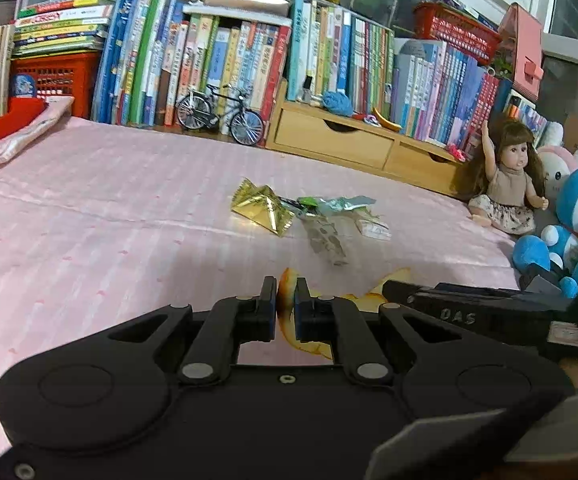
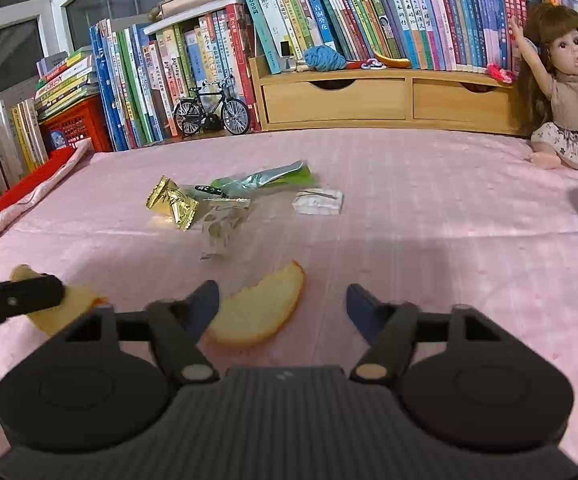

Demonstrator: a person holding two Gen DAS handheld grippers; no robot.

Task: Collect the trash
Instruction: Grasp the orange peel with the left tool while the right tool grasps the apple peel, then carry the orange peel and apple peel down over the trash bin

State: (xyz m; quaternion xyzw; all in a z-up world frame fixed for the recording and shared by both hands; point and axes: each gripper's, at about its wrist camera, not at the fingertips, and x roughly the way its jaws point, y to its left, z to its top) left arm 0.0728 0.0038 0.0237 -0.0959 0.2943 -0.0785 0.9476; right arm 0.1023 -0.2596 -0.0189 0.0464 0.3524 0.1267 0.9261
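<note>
From my right gripper (image 2: 283, 300) the pink bed cover (image 2: 429, 208) lies bare toward 1 and 2 o'clock, as far as the doll (image 2: 569, 92). At 12 o'clock an orange peel (image 2: 261, 312) sits between my spread jaws, and past it, at 11, a cluster of wrappers (image 2: 217, 200). My left gripper (image 1: 286, 304) crowds in at 9 o'clock. Books (image 2: 329, 12) and a wooden drawer unit (image 2: 369, 98) wall off the far edge.

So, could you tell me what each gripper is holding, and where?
The left gripper pinches a piece of orange peel at its upper edge; the right gripper is open, holding nothing.
</note>
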